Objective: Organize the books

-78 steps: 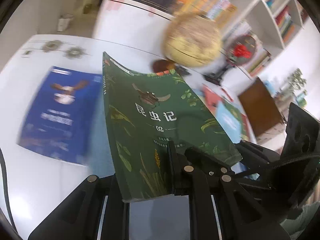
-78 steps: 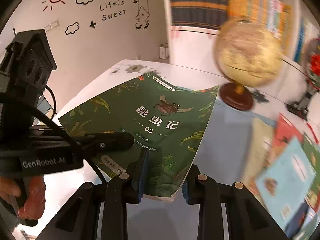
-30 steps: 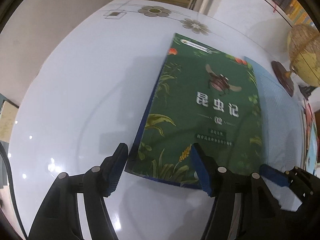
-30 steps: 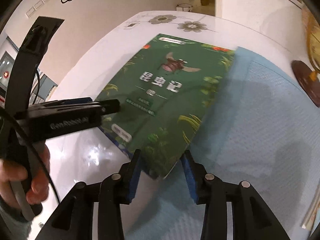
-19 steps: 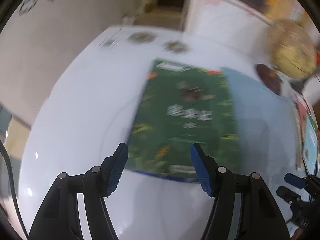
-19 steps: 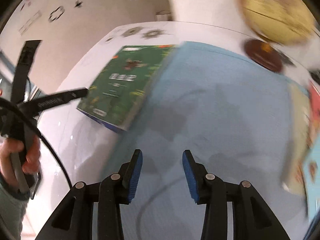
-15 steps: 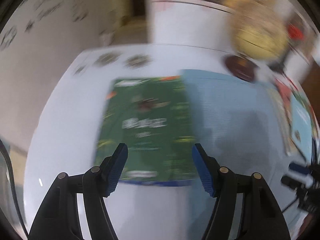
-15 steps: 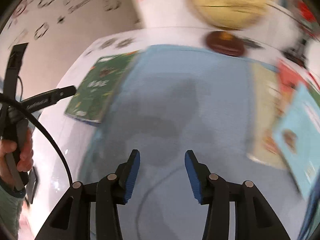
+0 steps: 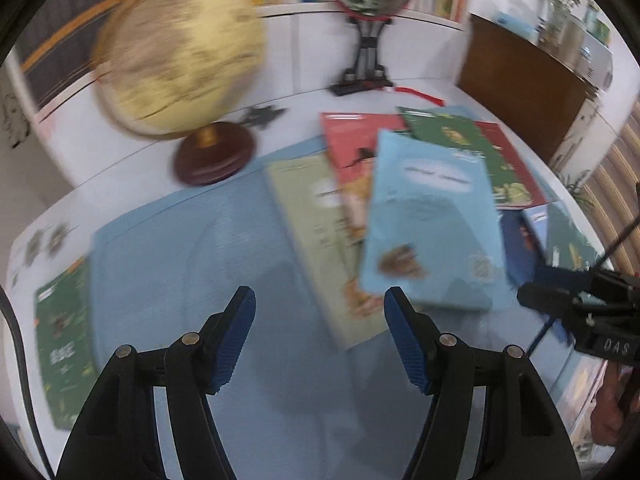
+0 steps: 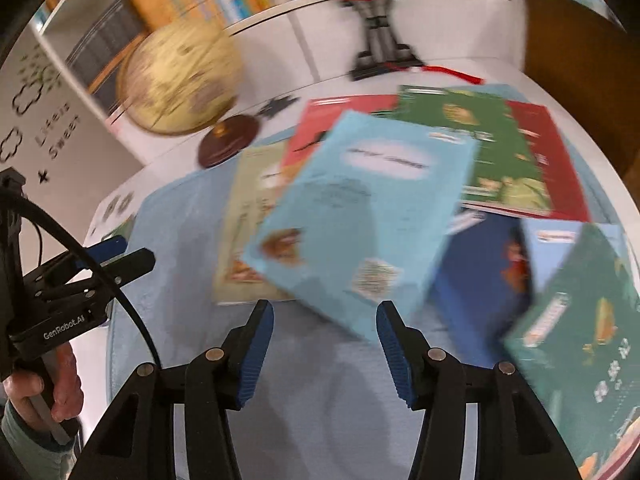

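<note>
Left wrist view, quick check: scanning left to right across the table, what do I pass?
Dark green book at the table's left edge → yellow globe on a round brown base → pale beige book → light blue book on top of the pile → the black right gripper, coming in from the right edge.

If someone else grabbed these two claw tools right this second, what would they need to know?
Left gripper: open, empty. Right gripper: open, empty, its jaws have just been opening.
Done: the green insect book lies flat at the table's left end, beside the blue mat.
Left: a loose, overlapping heap on the right, with the light blue book on top, then beige, red, green and dark blue ones. The light blue book is nearest both grippers, so probably next.
</note>
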Available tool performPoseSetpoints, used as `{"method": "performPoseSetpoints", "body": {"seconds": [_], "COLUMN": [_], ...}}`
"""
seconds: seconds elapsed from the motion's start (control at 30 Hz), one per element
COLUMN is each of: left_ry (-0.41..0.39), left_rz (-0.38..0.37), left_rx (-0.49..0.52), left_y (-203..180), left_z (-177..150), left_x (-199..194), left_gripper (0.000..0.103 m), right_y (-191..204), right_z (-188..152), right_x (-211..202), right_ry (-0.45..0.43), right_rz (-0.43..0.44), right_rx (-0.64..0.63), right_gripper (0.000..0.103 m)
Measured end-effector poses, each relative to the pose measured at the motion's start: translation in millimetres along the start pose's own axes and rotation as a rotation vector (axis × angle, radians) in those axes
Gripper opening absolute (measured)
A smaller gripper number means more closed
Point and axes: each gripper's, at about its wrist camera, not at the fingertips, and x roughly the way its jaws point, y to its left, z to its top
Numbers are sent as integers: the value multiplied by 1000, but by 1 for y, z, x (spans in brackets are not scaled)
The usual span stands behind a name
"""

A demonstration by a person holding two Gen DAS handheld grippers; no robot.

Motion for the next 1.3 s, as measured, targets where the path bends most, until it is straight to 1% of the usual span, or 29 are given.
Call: {"method": "performPoseSetpoints", "body": {"seconds": [0.17,0.23,0.3,0.33,0.4,0.43,0.53,0.6,0.63,0.67,0.73,0.83,0.9,0.97,1.03,1.17,1.3], "left_ry": [31,46,68,78,97,110,133,148,163,162,165,173,199,213,226,267,284], "left_rz": [-61,-61,-47,-39,-17,-3,5,-4,-23,-44,-87,-111,-100,-130,-156,-166,-165], "left_rx": [-59,-68,-69,-68,-71,-76,-103,-115,-126,-135,-158,-153,-144,-165,-184,-224,-266], "left_y": [-19,-25,-29,-32,-33,-33,-29,-28,-28,-28,-29,-39,-47,-49,-50,-48,-40], "left_z": [26,33,37,38,39,40,38,37,35,34,29,20,10,-3,-18,-46,-75], "left_x": [31,45,58,65,79,86,102,109,114,114,113,108,100,91,82,68,54], "left_gripper": [65,65,65,65,65,65,65,65,65,65,65,65,65,65,65,65,65], "right_y": [-41,-58,-70,-73,-78,-81,-89,-95,-96,-96,-92,-85,-81,-75,-72,-61,-42], "right_z": [3,11,21,25,34,39,50,55,58,61,69,76,78,77,73,58,30], "right_x": [0,2,7,11,21,27,47,59,65,66,70,75,77,78,77,72,64], "right_ry": [17,21,24,32,47,54,87,107,113,96,88,89,88,89,96,137,174], "right_rz": [3,21,19,25,52,51,40,51,57,54,39,61,49,47,70,121,147], "right_rx": [44,63,68,66,62,64,89,110,112,105,77,49,22,-16,-47,-112,-193], "right_gripper": [52,52,52,50,43,42,42,42,42,42,42,43,44,44,44,44,45]}}
